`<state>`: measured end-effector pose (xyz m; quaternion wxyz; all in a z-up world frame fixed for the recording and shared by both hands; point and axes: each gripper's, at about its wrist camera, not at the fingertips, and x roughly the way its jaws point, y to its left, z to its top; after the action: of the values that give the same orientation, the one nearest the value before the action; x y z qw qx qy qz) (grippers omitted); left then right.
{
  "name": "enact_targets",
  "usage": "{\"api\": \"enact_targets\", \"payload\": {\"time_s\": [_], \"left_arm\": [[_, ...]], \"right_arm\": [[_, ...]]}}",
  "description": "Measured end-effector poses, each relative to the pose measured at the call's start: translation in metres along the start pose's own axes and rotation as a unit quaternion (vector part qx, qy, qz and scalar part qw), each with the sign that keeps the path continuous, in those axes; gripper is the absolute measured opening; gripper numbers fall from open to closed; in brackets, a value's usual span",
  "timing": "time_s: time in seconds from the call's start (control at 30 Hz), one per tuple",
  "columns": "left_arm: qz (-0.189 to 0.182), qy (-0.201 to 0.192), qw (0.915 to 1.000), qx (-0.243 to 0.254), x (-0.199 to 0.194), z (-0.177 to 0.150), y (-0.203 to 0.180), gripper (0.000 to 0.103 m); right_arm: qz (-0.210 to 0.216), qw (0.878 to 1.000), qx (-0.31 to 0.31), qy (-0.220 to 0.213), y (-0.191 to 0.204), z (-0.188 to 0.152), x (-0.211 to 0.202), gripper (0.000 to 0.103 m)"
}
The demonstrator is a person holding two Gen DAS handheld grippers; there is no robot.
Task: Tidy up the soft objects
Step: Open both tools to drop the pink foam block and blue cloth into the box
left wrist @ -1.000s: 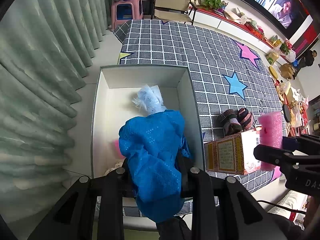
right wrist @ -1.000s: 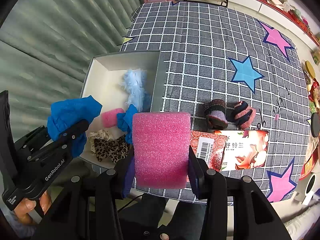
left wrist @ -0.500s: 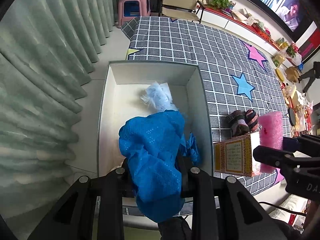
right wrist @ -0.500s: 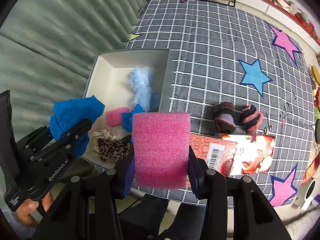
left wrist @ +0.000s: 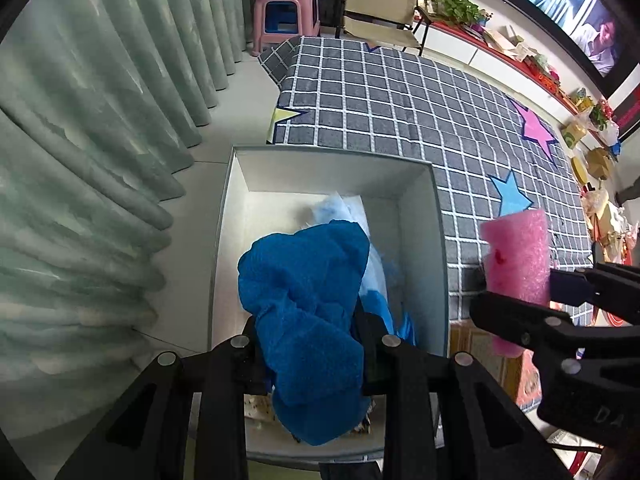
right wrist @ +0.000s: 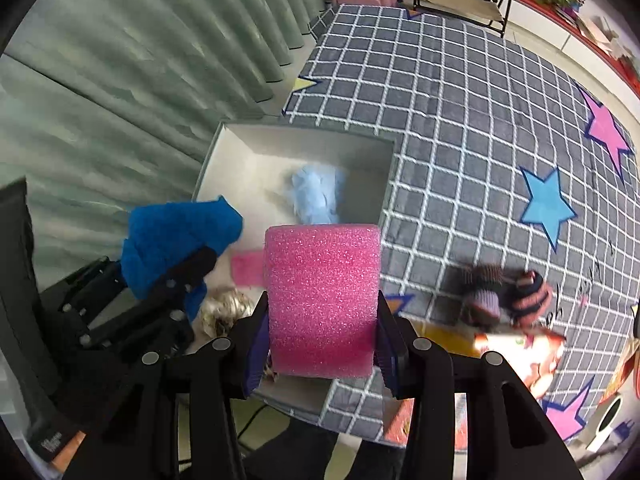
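Over on the left wrist view, a checked rug (left wrist: 400, 104) with stars runs toward a pink stool (left wrist: 286, 20) and green curtains (left wrist: 80, 140). White box (left wrist: 438, 264) at the rug's edge holds a pale blue fluffy thing (left wrist: 340, 210); the left gripper (left wrist: 312, 336) is clamped on a blue cloth (left wrist: 304, 296) right over it, closer in than a second ago. Right wrist view: right gripper (right wrist: 322, 328) squeezes a pink foam block (right wrist: 322, 300) above the box's near corner, now further over the box (right wrist: 390, 184); small pink piece (right wrist: 248, 268) and gloves (right wrist: 504, 292) lie below.
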<state>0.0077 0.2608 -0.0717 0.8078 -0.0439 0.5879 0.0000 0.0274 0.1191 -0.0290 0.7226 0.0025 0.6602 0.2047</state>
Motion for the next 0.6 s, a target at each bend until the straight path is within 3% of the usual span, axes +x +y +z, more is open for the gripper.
{"api": "enact_targets", "payload": {"time_s": [0.33,0.6], "left_arm": [[0.013,0.015,0.9996,-0.02,0.019,0.01,0.01,0.031],[0.013,0.027,0.9993,-0.024,0.027,0.009,0.01,0.031]], "right_arm": [[0.009,1.0,-0.002,0.003,0.008,0.035,0.018,0.047],[0.01,1.0,-0.002,0.015,0.006,0.042,0.028,0.047]]}}
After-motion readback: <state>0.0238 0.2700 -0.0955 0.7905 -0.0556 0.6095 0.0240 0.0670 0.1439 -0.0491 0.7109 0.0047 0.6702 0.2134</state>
